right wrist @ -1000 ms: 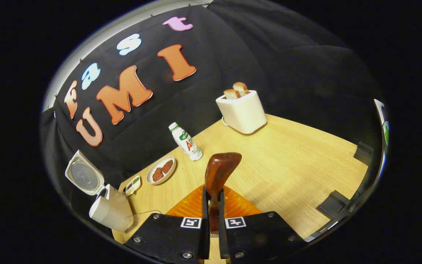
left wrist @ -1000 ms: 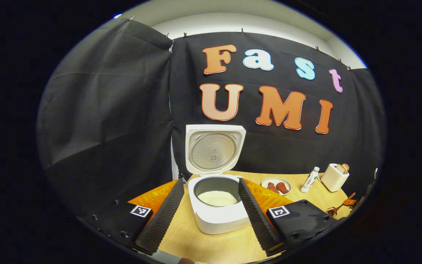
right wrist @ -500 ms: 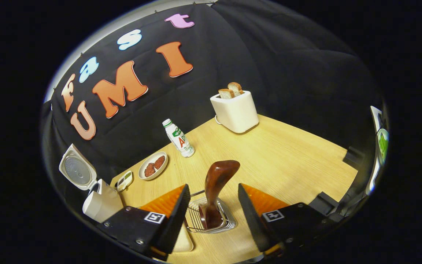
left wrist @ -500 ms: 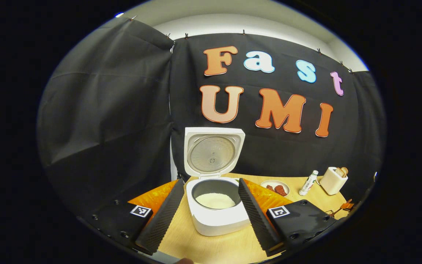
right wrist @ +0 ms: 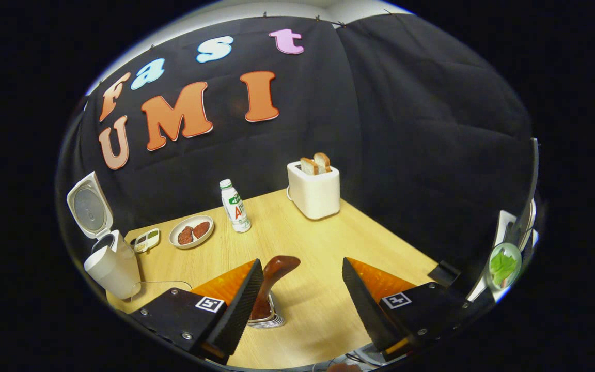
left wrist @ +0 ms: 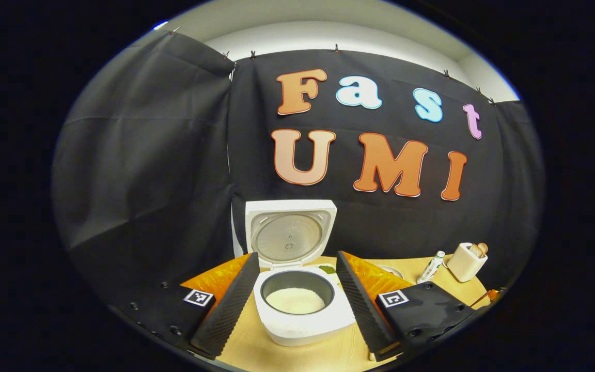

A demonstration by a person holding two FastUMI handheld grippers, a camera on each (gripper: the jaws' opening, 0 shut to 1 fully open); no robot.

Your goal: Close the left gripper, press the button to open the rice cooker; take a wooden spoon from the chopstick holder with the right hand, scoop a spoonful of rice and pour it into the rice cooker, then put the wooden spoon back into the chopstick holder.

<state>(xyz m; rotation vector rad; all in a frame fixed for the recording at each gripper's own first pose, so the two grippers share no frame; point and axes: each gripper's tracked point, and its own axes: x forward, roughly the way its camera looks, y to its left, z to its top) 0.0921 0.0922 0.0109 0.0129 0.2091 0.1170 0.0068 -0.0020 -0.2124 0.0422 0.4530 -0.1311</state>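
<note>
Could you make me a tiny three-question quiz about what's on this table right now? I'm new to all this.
1. True or false: the rice cooker has its lid up.
2. Where is the wooden spoon? A) clamped in the right gripper B) standing in the holder C) lying in the cooker
3. Fill in: the toaster holds two slices of ____.

Key
1. True; white rice shows in the pot.
2. B; the right gripper is open, its fingers apart and pressing on nothing.
3. Bread.
</note>
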